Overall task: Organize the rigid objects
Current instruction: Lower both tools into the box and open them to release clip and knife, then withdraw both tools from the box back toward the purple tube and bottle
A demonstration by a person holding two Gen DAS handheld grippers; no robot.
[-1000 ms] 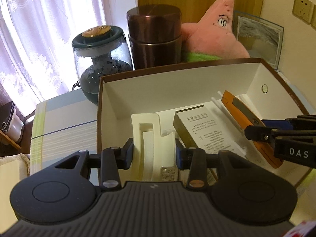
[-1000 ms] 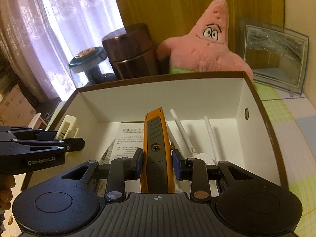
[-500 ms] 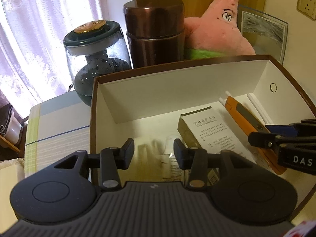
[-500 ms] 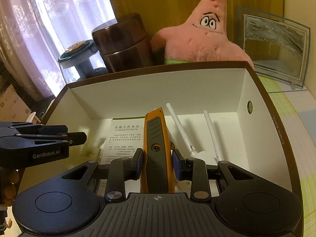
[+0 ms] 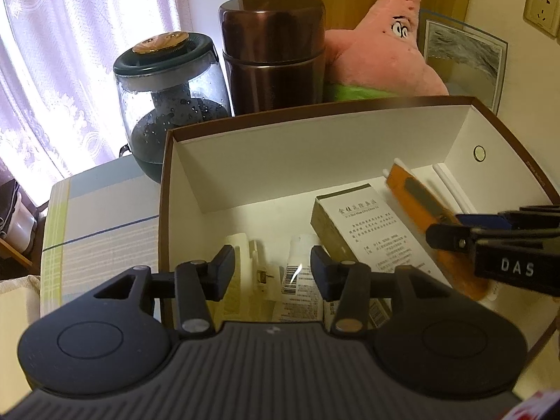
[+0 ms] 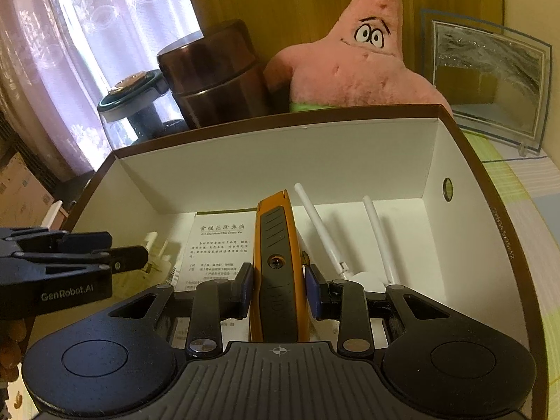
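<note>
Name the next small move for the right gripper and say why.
Probably lower the orange utility knife to the box floor, then open. The right gripper is shut on it above the white-lined interior, tip pointing at the back wall.

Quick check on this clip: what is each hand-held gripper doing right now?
Left hand-held gripper: open, jaws just opened, nothing between them.
Right hand-held gripper: closed on the orange utility knife.

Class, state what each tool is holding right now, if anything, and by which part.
The right tool grips the orange utility knife by its two sides, near its near end. The left tool holds nothing; its jaws, just opening, stand apart.
</note>
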